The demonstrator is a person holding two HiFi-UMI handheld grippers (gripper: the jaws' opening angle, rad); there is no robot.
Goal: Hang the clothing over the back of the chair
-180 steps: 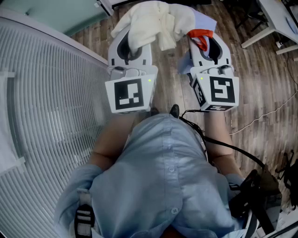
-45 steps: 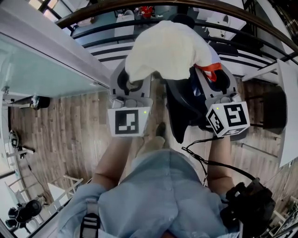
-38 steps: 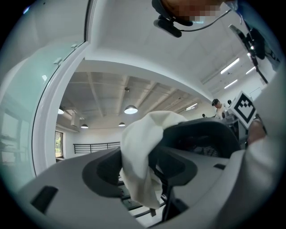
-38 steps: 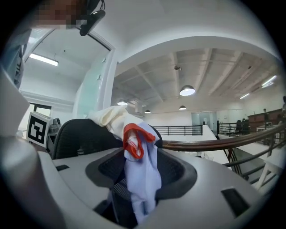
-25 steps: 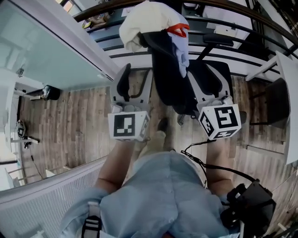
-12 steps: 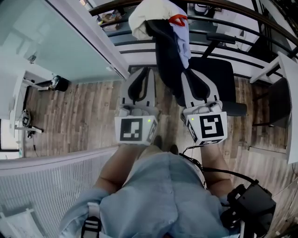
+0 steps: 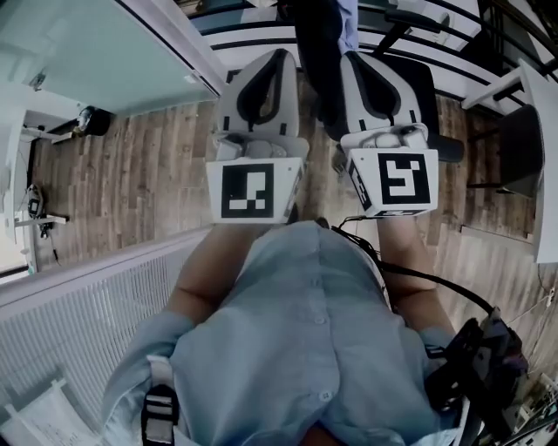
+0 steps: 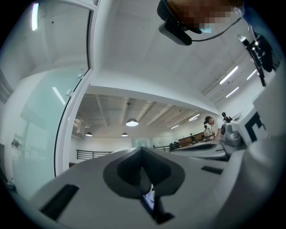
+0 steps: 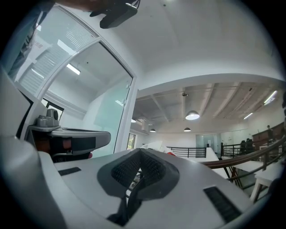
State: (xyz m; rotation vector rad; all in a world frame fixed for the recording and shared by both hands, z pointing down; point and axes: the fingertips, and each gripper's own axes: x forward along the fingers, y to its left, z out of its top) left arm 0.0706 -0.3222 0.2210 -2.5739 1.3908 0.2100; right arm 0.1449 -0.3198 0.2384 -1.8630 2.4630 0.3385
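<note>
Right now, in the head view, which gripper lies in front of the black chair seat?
The right gripper, over the chair seat; the left gripper shows against the wooden floor.

- Open-plan office, by the look of it: black office chair beside a white desk.
- Wood-plank floor, glass partition alongside.
- Pendant lamps overhead, black railing beyond.

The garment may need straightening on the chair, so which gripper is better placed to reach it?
Probably the right gripper: the pale blue cloth hangs on the chair back directly ahead of it. The left gripper sits beside its bare edge. Both are shut and empty.
</note>
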